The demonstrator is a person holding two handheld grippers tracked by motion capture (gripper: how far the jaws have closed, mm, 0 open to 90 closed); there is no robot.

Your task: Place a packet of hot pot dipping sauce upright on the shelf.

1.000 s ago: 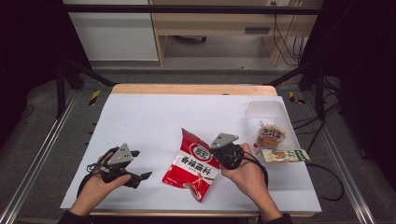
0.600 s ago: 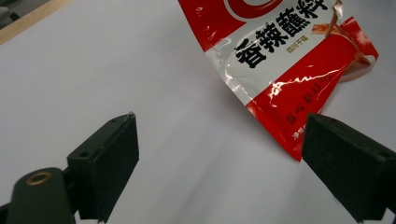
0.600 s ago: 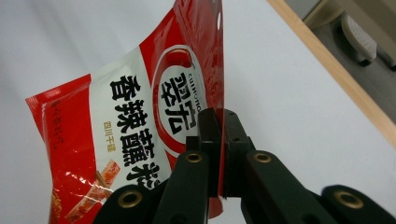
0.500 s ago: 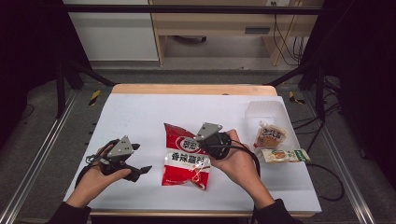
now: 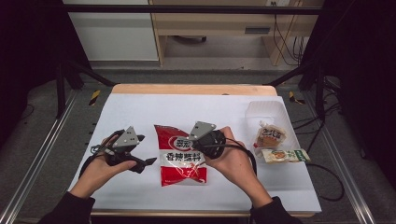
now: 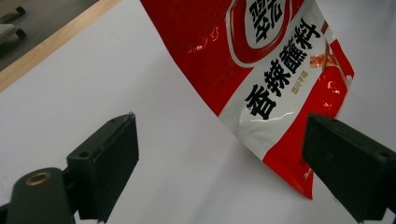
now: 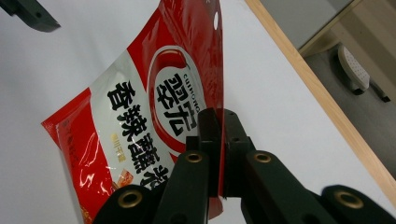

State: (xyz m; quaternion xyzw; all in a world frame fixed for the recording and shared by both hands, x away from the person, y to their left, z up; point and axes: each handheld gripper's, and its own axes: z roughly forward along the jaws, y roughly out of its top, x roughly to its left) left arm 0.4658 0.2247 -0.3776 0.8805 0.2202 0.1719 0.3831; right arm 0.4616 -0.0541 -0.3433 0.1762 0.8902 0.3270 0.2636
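On the left side of the white table (image 5: pixel 140 112), left gripper (image 5: pixel 148 161) hovering just above the surface, jaws wide apart and gripping nothing, pointing toward the red bag (image 5: pixel 181 156). Seen from the left gripper view, the lower corner of the bag hanging between the two black jaws but not touching either of them.

At the middle, red bag being held up from the table by its right edge, tilted, its lower end near the surface or maybe resting on it; cannot tell which. Right gripper (image 5: pixel 198 140) clamping this edge, jaws together on the thin foil, as showing clearly in the right gripper view (image 7: pixel 217 140).

Further right, clear plastic box (image 5: pixel 266 111) standing near the table edge, two small snack packs (image 5: pixel 272 136) lying just beside it, well apart from both grippers.

Judging the step: presenting the bag to the left gripper, probably for a two-handed hold or for opening. Next move probably calling for bringing the left jaws around the free left edge and closing there, keeping the right grip firm so the slippery foil not sliding out.
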